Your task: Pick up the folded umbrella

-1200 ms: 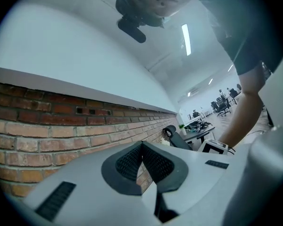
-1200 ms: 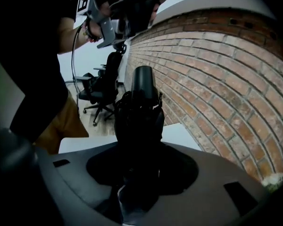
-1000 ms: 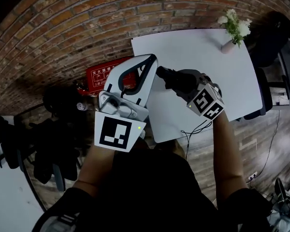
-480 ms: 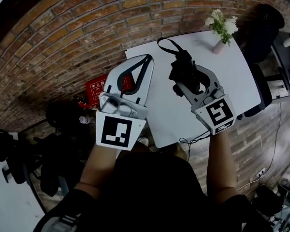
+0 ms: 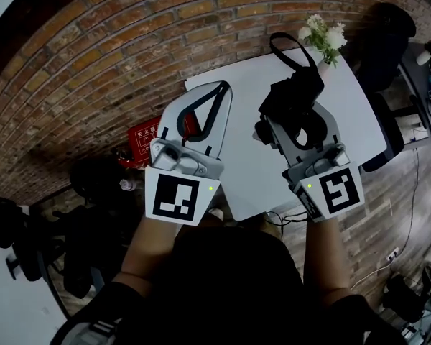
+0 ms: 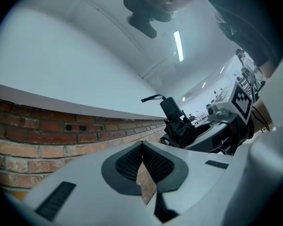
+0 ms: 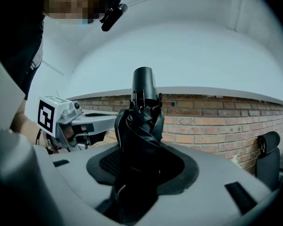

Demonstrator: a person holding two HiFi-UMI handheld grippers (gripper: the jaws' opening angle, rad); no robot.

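A brick wall [image 5: 93,56] fills the far side of the scene. In front of it stands a white table [image 5: 355,121], its top bare except at the far corner.

Over that table the person holds both tools out at about the same height. The right gripper [image 5: 294,117] is clamped on the folded umbrella [image 5: 291,95], its pads pressing the bunched black canopy from both sides. In the right gripper view the fabric fills the space between the jaws. The handle end [image 7: 144,84] juts past them towards the wall.

Gripping the thick middle rather than the slim handle probably gives the pads more to bite on and stops the bundle from swinging. The umbrella appears to hang clear of the tabletop, so the pick-up looks nearly or fully done.

The left gripper [image 5: 221,88] waits beside it, apart from the umbrella. Its jaws are pressed together on nothing, and bricks show through the slit below the pads [image 6: 132,161]. It seems to be kept aside because one grip is enough for so light a load.

The wrist strap [image 5: 287,45] loops free off the handle end, touched by neither tool. A small vase of white flowers [image 5: 322,34] sits on the table's far corner, close by the strap, so it is worth keeping clear of. A red box [image 5: 145,131] lies by the wall, behind the left gripper.
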